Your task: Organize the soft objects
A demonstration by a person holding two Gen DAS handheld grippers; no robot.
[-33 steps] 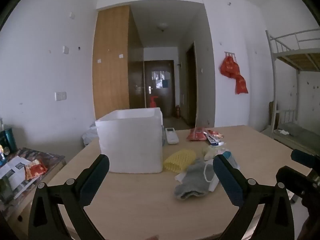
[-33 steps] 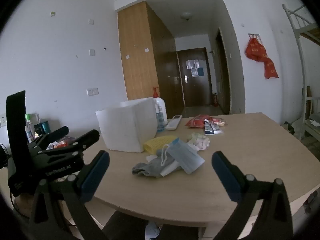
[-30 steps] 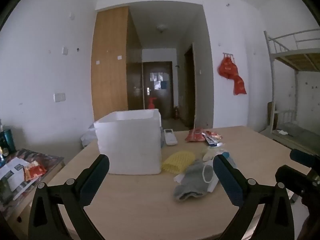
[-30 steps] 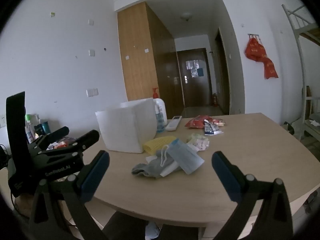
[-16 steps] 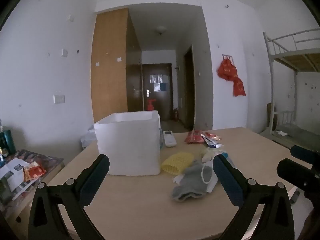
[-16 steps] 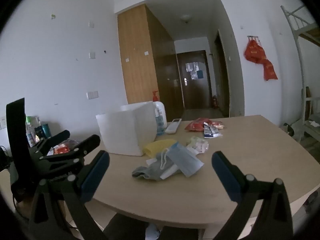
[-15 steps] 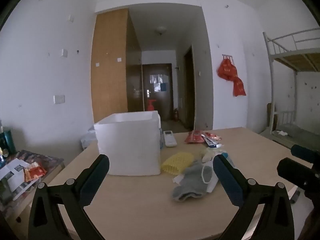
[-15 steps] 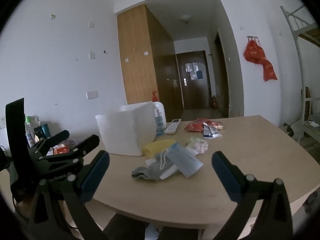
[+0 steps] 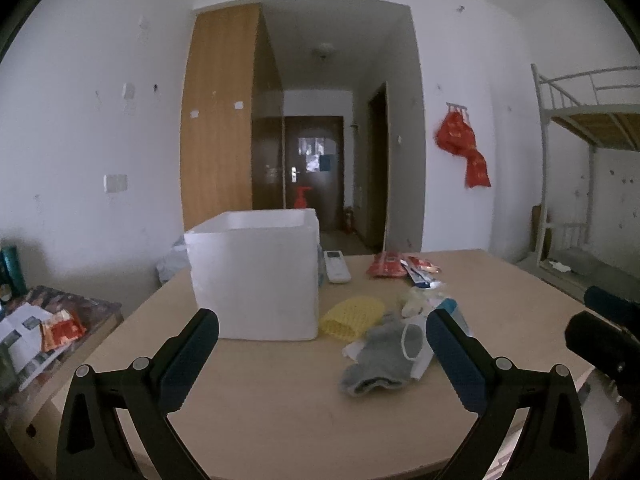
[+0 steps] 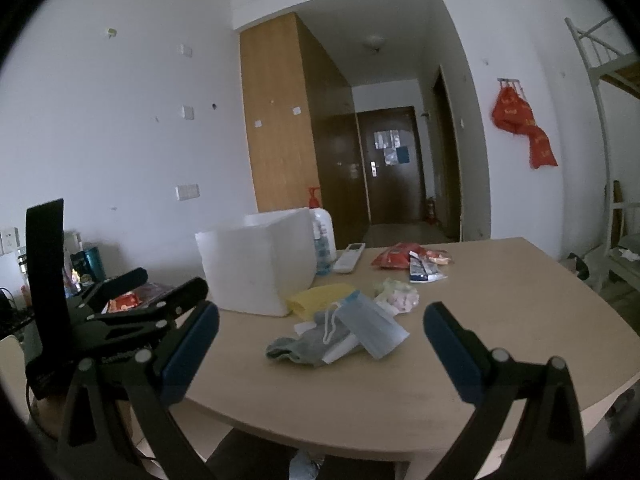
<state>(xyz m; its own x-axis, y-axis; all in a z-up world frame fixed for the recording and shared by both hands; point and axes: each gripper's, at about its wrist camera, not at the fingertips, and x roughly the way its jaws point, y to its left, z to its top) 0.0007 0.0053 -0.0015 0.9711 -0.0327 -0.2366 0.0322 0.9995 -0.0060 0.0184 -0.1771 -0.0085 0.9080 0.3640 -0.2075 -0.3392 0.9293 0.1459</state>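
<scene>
Both grippers, your left gripper (image 9: pixel 322 338) and right gripper (image 10: pixel 321 332), hang wide apart and empty short of the table (image 10: pixel 500 312), barely shifted in the last second, the grey sock (image 10: pixel 308 340) and face mask (image 10: pixel 370 326) lying untouched right of the white foam box (image 9: pixel 256 276).

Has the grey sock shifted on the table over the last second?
No. The grey sock lies in the same spot beside the white foam box; only the cameras drifted.
</scene>
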